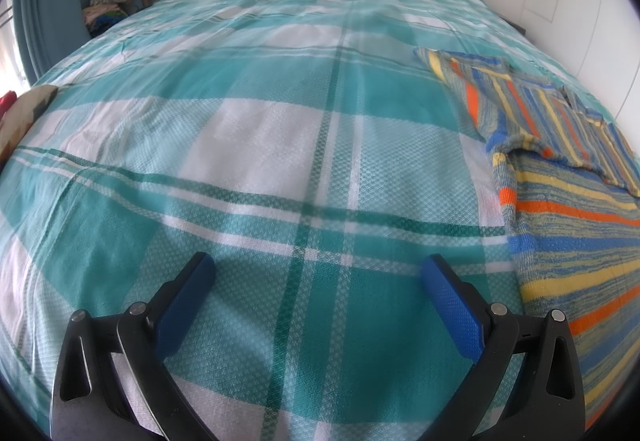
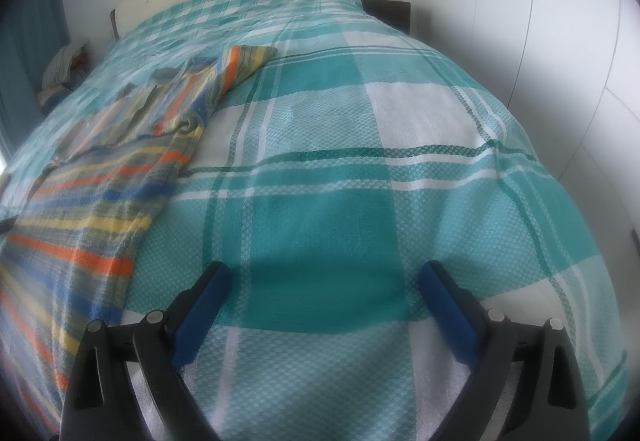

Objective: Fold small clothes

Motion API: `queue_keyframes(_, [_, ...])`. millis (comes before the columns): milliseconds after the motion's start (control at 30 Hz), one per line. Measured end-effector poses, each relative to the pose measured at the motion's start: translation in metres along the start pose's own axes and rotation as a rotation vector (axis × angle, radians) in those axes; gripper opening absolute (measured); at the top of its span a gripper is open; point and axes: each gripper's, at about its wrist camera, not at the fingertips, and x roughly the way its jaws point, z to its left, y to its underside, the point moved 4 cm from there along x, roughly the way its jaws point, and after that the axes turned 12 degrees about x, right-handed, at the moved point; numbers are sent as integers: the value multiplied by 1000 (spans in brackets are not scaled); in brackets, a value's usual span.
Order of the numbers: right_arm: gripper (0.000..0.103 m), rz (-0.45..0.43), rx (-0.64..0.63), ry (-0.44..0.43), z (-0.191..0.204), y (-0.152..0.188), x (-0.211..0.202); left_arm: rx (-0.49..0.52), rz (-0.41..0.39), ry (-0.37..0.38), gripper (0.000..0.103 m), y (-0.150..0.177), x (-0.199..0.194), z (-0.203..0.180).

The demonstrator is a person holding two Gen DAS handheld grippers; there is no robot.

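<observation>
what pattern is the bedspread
Teal and white plaid bedspread, clearest in the left wrist view.

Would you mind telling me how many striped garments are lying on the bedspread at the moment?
1. The striped garment lies on the bedspread between the two views: right of the left camera, left of the right camera. Others may sit outside the frames.

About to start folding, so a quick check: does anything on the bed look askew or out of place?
Only the striped garment looks untidy: one sleeve is flung outward and the fabric is rumpled. The plaid bedspread lies smooth; nothing looks spilled or damaged.
</observation>
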Motion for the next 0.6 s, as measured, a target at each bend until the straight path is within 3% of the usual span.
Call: queue_keyframes(600, [97,1,-7,3,1,1,1,3,-1,-1,103,0,0,0])
